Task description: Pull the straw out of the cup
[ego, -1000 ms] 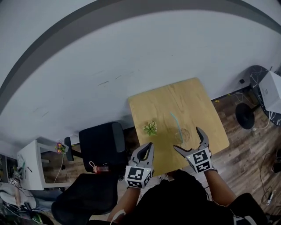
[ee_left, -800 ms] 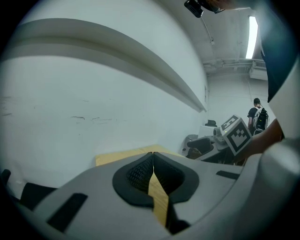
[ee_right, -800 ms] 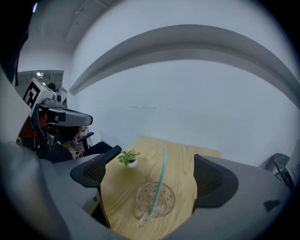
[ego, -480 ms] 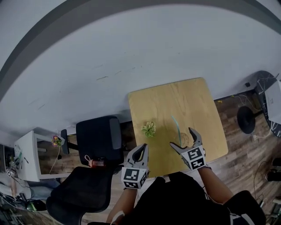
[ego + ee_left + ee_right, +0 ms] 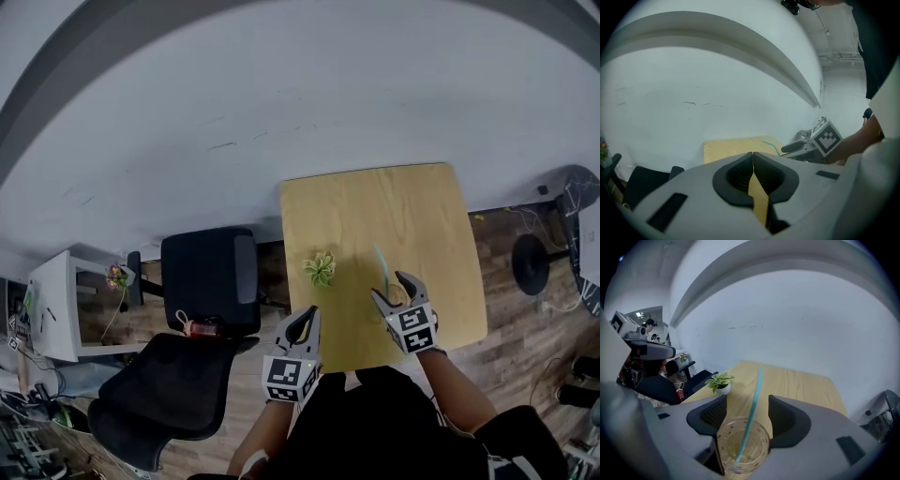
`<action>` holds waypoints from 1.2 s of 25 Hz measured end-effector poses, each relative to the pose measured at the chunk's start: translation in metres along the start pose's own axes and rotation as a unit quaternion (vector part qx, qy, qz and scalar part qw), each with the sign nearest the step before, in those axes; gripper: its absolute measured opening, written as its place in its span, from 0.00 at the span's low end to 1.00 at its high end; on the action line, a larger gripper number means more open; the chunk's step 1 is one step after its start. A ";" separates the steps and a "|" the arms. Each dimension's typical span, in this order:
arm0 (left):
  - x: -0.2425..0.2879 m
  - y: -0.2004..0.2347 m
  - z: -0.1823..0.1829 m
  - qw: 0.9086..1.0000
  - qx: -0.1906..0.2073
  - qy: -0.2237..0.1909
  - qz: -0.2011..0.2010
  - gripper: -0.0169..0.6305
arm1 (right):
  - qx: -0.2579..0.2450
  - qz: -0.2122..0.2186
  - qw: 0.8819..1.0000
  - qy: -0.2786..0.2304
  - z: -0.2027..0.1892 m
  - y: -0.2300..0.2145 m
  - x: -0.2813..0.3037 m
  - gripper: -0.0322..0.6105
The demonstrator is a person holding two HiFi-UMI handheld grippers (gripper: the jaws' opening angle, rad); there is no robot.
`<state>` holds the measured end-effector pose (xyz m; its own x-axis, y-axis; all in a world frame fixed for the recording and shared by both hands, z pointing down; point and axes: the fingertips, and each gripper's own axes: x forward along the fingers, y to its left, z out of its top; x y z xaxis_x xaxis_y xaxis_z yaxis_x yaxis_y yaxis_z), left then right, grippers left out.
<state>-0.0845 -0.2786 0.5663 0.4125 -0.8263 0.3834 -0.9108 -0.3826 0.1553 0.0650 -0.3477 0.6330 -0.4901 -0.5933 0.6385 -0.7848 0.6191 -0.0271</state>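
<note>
Right gripper (image 5: 746,404) closing round cup (image 5: 743,446), left gripper (image 5: 753,155) closed, empty; straw (image 5: 753,394) looks light, bendy, so pinch its tip at cup's 12 o'clock

You are closing your right gripper (image 5: 391,287) with the cup (image 5: 398,296) and its teal straw (image 5: 380,260) between its jaws, and your left gripper (image 5: 307,321) is hovering at the wooden table (image 5: 422,206) edge.

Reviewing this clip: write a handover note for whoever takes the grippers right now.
Left gripper: shut, empty, at the near edge of the table.
Right gripper: jaws closing on either side of the cup; no firm grip visible yet.
The cup stands near the table's near edge, with the straw leaning in it.
Done: right gripper at the cup.
Left: steady the cup, grip the straw, pull it out.
</note>
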 end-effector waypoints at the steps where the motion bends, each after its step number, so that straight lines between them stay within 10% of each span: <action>1: 0.001 0.000 -0.002 1.000 -0.003 0.001 0.002 0.06 | 0.003 0.003 1.000 0.004 -0.001 -0.001 0.003 0.49; 19: 0.003 0.000 -0.001 1.000 -0.010 0.004 0.018 0.06 | 0.014 -0.022 1.000 0.009 -0.011 -0.018 0.013 0.13; 30: -0.007 0.012 0.000 0.999 -0.025 -0.001 0.026 0.06 | 0.034 -0.036 0.999 -0.020 0.004 -0.019 0.000 0.13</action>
<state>-0.0981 -0.2773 0.5660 0.3637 -0.8453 0.3913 -0.9311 -0.3176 0.1793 0.0787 -0.3614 0.6302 -0.4452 -0.6553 0.6102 -0.8416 0.5389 -0.0353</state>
